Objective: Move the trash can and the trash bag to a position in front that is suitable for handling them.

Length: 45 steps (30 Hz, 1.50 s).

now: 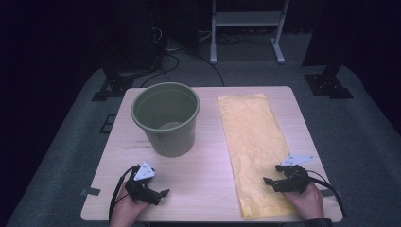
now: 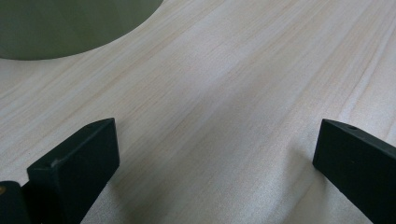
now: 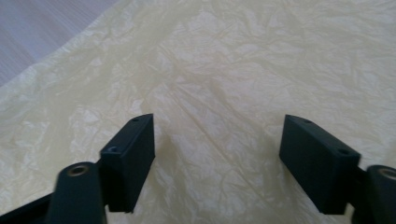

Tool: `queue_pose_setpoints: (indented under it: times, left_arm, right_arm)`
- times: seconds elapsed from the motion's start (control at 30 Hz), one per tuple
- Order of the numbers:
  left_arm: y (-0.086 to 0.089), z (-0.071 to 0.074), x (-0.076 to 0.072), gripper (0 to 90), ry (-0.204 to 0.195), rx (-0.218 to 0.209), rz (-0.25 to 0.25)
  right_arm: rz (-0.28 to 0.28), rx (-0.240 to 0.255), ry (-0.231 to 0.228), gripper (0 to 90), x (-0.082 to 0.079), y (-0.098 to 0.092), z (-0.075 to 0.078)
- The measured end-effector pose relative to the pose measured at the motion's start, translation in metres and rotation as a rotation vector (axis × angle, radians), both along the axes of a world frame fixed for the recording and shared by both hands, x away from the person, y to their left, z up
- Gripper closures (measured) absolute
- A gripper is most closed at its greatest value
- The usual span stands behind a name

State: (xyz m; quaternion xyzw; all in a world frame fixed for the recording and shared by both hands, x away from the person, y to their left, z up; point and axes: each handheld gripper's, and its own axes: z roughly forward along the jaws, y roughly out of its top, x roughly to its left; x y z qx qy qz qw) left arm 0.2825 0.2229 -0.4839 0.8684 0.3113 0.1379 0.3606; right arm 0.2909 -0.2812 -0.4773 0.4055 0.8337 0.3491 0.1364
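Hovering my right gripper [image 1: 275,176], jaws apart and empty, over the near end of the crinkled yellow plastic bag [image 1: 253,142] lying flat right of the green plastic bin [image 1: 166,118], I risk pinching only air.

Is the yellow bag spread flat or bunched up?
Spread flat: the yellow plastic bag lies as one long creased sheet on the table.

In the left gripper view the green bin [image 2: 70,25] is cut off by the top and left edges so that just a part of its wall shows, while in the right gripper view the yellow bag [image 3: 243,70] runs past every edge but the upper left.
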Motion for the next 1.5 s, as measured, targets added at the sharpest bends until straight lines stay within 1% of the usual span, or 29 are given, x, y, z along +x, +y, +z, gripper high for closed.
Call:
queue_pose_setpoints:
  times: [0.03, 0.07, 0.1, 0.13, 0.27, 0.3, 0.4, 0.47, 0.5, 0.53, 0.63, 0.7, 0.73, 0.8, 0.83, 0.87, 0.9, 0.93, 0.97, 1.0, 1.03, 1.07, 1.1, 1.17, 1.2, 1.3, 1.4, 1.5]
  left_arm:
    - [0.0, 0.0, 0.0, 0.0, 0.0, 0.0, 0.0]
    - [0.0, 0.0, 0.0, 0.0, 0.0, 0.0, 0.0]
    - [0.0, 0.0, 0.0, 0.0, 0.0, 0.0, 0.0]
    - [0.0, 0.0, 0.0, 0.0, 0.0, 0.0, 0.0]
    - [0.0, 0.0, 0.0, 0.0, 0.0, -0.001, 0.0]
    - [0.0, 0.0, 0.0, 0.0, 0.0, 0.0, 0.0]
    - [0.0, 0.0, 0.0, 0.0, 0.0, 0.0, 0.0]
    - [0.0, 0.0, 0.0, 0.0, 0.0, 0.0, 0.0]
    - [0.0, 0.0, 0.0, 0.0, 0.0, 0.0, 0.0]
    - [0.0, 0.0, 0.0, 0.0, 0.0, 0.0, 0.0]
    - [0.0, 0.0, 0.0, 0.0, 0.0, 0.0, 0.0]
    - [0.0, 0.0, 0.0, 0.0, 0.0, 0.0, 0.0]
    - [0.0, 0.0, 0.0, 0.0, 0.0, 0.0, 0.0]
    - [0.0, 0.0, 0.0, 0.0, 0.0, 0.0, 0.0]
    - [0.0, 0.0, 0.0, 0.0, 0.0, 0.0, 0.0]
    - [0.0, 0.0, 0.0, 0.0, 0.0, 0.0, 0.0]
    - [0.0, 0.0, 0.0, 0.0, 0.0, 0.0, 0.0]
    - [0.0, 0.0, 0.0, 0.0, 0.0, 0.0, 0.0]
    - [0.0, 0.0, 0.0, 0.0, 0.0, 0.0, 0.0]
    - [0.0, 0.0, 0.0, 0.0, 0.0, 0.0, 0.0]
    - [0.0, 0.0, 0.0, 0.0, 0.0, 0.0, 0.0]
    - [0.0, 0.0, 0.0, 0.0, 0.0, 0.0, 0.0]
    - [0.0, 0.0, 0.0, 0.0, 0.0, 0.0, 0.0]
    - [0.0, 0.0, 0.0, 0.0, 0.0, 0.0, 0.0]
    - [0.0, 0.0, 0.0, 0.0, 0.0, 0.0, 0.0]
    - [0.0, 0.0, 0.0, 0.0, 0.0, 0.0, 0.0]
    - [0.0, 0.0, 0.0, 0.0, 0.0, 0.0, -0.001]
    - [0.0, 0.0, 0.0, 0.0, -0.001, 0.0, -0.002]
  right_arm:
    - [-0.009, -0.021, -0.023, 37.8, -0.002, 0.0, 0.0]
    - [-0.011, -0.023, -0.039, 44.4, -0.003, 0.0, -0.001]
    - [-0.016, -0.019, -0.043, 50.1, -0.004, 0.0, -0.001]
    - [-0.011, -0.015, -0.048, 58.2, -0.005, 0.0, -0.001]
    - [0.005, -0.005, -0.049, 85.5, -0.006, 0.0, 0.0]
    - [0.015, 0.001, -0.042, 89.6, -0.006, 0.0, -0.001]
    - [0.02, -0.005, -0.042, 90.0, -0.006, 0.0, 0.0]
    - [0.009, -0.032, -0.053, 90.0, -0.006, -0.002, 0.001]
    - [-0.001, -0.042, -0.069, 90.0, -0.008, -0.008, 0.004]
    - [-0.001, -0.042, -0.069, 90.0, -0.008, -0.008, 0.004]
    - [-0.017, -0.034, -0.074, 89.9, -0.012, -0.018, 0.008]
    - [-0.021, -0.048, -0.065, 89.6, -0.016, -0.025, 0.008]
    - [-0.017, -0.063, -0.039, 89.3, -0.022, -0.032, 0.007]
    - [-0.008, -0.067, -0.024, 89.3, -0.028, -0.036, 0.008]
    - [-0.008, -0.067, -0.024, 89.3, -0.028, -0.036, 0.008]
    - [-0.005, -0.071, -0.026, 87.3, -0.031, -0.037, 0.008]
    - [-0.012, -0.074, -0.028, 77.3, -0.037, -0.039, 0.011]
    - [-0.012, -0.074, -0.028, 77.3, -0.037, -0.039, 0.011]
    - [-0.014, -0.07, -0.035, 71.6, -0.038, -0.04, 0.012]
    - [-0.024, -0.058, -0.049, 61.2, -0.038, -0.04, 0.015]
    - [-0.038, -0.048, -0.061, 53.2, -0.038, -0.04, 0.017]
    - [-0.047, -0.031, -0.064, 45.6, -0.036, -0.039, 0.019]
    - [-0.051, -0.021, -0.068, 41.1, -0.033, -0.038, 0.02]
    - [-0.061, -0.005, -0.074, 36.5, -0.028, -0.034, 0.021]
    - [-0.061, 0.004, -0.081, 33.1, -0.022, -0.031, 0.02]
    - [-0.052, 0.025, -0.079, 31.0, -0.011, -0.026, 0.019]
    - [-0.051, 0.04, -0.087, 28.3, -0.002, -0.022, 0.017]
    - [-0.051, 0.032, -0.093, 23.8, 0.005, -0.018, 0.015]
